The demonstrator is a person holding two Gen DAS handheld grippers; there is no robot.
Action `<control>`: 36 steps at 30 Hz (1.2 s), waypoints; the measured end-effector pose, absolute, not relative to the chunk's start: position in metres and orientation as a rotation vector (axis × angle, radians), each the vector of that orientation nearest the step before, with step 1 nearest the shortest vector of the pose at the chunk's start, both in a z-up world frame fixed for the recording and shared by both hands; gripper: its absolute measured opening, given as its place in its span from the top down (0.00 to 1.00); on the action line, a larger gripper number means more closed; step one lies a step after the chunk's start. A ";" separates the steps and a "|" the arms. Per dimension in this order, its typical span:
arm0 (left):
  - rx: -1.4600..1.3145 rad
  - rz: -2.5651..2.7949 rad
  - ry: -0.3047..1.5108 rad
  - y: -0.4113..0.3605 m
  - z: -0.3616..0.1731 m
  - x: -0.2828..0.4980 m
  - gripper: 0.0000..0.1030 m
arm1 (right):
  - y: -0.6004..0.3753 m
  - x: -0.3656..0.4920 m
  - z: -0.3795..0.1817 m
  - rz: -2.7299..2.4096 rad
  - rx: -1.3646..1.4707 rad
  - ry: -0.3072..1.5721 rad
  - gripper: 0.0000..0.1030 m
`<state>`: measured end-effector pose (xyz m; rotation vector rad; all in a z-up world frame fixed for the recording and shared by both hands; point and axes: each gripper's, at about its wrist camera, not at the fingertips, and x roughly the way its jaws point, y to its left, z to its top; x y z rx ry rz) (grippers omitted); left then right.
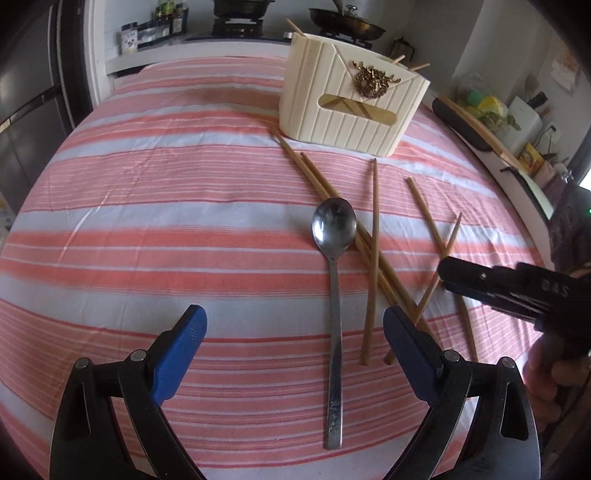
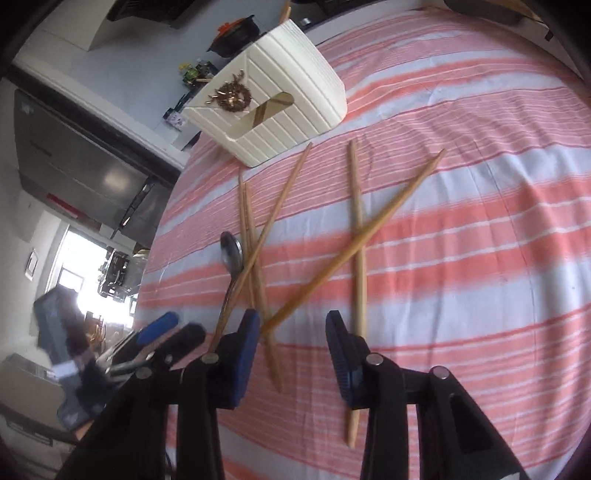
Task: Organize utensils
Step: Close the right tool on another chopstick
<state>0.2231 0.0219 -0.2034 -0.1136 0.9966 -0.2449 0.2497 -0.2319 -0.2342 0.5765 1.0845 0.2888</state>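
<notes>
A steel spoon [image 1: 335,314] [image 2: 232,254] lies on the striped cloth, bowl pointing away. Several wooden chopsticks [image 1: 375,258] [image 2: 357,236] lie scattered and crossed to its right. Behind them stands a cream utensil holder [image 1: 351,99] [image 2: 280,107] with a few chopsticks sticking out. My left gripper [image 1: 293,325] [image 2: 181,328] is open, hanging over the spoon's handle with nothing gripped. My right gripper [image 2: 291,328] [image 1: 443,273] stands open low over the crossed pair of chopsticks. One chopstick's end lies by its left finger [image 2: 247,332]; the pads press on nothing.
The table [image 1: 147,221] carries a pink and white striped cloth. A stove with pans [image 1: 347,22] stands behind it, a dark fridge [image 1: 26,110] at the left, a cluttered counter [image 1: 517,122] at the right. A person's hand [image 1: 546,373] holds the right gripper.
</notes>
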 end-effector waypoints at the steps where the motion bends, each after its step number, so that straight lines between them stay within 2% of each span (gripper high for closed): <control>1: -0.116 -0.238 0.993 0.024 -0.203 0.222 0.06 | -0.229 0.257 -0.238 0.255 0.588 1.098 0.63; 5: -0.111 -0.221 0.986 0.031 -0.204 0.221 0.06 | -0.212 0.270 -0.233 0.099 0.518 1.078 0.69; 6: -0.109 -0.219 0.987 0.033 -0.204 0.221 0.06 | -0.207 0.272 -0.233 0.067 0.456 1.078 0.79; 10: -0.156 -0.216 0.998 0.048 -0.208 0.220 0.06 | -0.200 0.268 -0.233 0.072 0.349 1.082 0.94; 14: -0.215 -0.209 1.023 0.060 -0.217 0.224 0.06 | -0.222 0.257 -0.225 0.121 0.410 1.079 0.94; 20: -0.151 -0.222 1.006 0.046 -0.219 0.228 0.06 | -0.282 0.234 -0.199 0.112 0.467 1.033 0.94; 25: -0.013 -0.214 0.984 0.016 -0.224 0.235 0.06 | -0.319 0.219 -0.199 -0.006 0.272 1.021 0.94; 29: 0.137 -0.168 0.950 -0.008 -0.229 0.239 0.05 | -0.326 0.205 -0.216 -0.075 0.152 1.022 0.90; 31: 0.148 -0.144 0.933 -0.011 -0.229 0.240 0.05 | -0.328 0.197 -0.223 -0.080 0.152 1.025 0.73; 32: 0.137 -0.131 0.938 -0.008 -0.228 0.241 0.05 | -0.330 0.192 -0.224 -0.075 0.156 1.011 0.61; 36: 0.050 -0.077 0.957 0.014 -0.230 0.245 0.09 | -0.328 0.182 -0.223 -0.085 0.140 0.983 0.59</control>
